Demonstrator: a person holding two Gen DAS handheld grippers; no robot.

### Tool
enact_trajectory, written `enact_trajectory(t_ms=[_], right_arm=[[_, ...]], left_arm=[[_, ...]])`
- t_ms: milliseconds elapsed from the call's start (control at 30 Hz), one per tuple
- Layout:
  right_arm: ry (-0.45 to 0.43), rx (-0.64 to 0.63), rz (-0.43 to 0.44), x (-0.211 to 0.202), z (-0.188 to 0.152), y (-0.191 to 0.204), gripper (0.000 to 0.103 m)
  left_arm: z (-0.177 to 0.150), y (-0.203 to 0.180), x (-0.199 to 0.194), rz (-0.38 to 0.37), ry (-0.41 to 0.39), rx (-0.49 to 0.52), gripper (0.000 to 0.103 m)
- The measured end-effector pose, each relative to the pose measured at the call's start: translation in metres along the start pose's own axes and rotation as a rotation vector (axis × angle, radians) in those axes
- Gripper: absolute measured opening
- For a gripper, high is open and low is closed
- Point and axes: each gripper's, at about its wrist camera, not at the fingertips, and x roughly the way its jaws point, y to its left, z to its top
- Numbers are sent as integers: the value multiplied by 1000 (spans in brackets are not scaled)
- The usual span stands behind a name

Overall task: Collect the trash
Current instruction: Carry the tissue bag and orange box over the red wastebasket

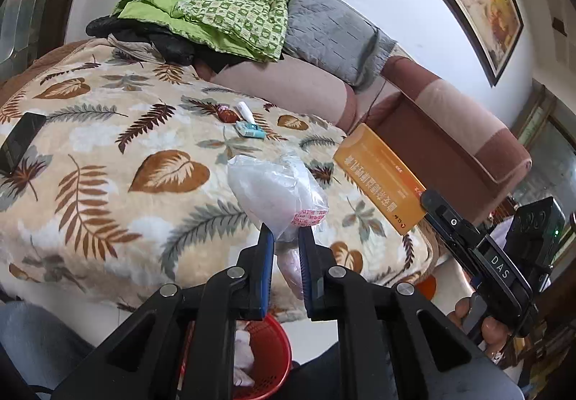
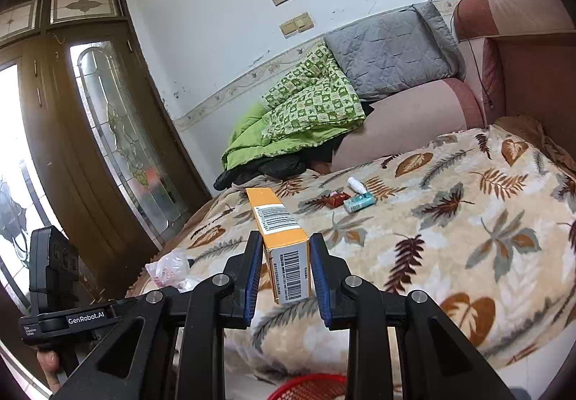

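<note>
Basket: the red mesh wastebasket point(image 1: 268, 357) sits right under your grippers, at the foot of the bed, with some white scraps already in it, so both loads look set to drop straight down.
Left gripper point(image 1: 286, 232): jaws narrow, pinching a crumpled clear plastic bag point(image 1: 277, 193) above and just bedward of the basket; you've got it by the neck, so it can't slip.
Right gripper point(image 2: 284, 243): jaws a bit wider, clamped across the short end of the orange carton point(image 2: 284, 234), which sticks out over the bed past the basket.
Leaf-print blanket point(image 1: 108, 166): beyond the basket, still carrying a red wrapper point(image 1: 226, 113), a white tube point(image 1: 246, 111) and a teal packet point(image 1: 250, 130), well clear of the basket, so probably your next grabs.
</note>
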Motion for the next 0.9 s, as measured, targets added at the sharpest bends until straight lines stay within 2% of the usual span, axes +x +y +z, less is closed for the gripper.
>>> enact_trajectory(t_ms=[200,467,900], right_arm=[[37,-8,-16,-18,-25,5,29],[97,4,-20,-20,-49,0,29],[134,7,-21,-29,-65,1,29]], left_arm=[[-27,-5,-8,18,24,35,13],[-51,-6,-7,30,58,56,13],[-75,-6,-5,35,103,57,13]])
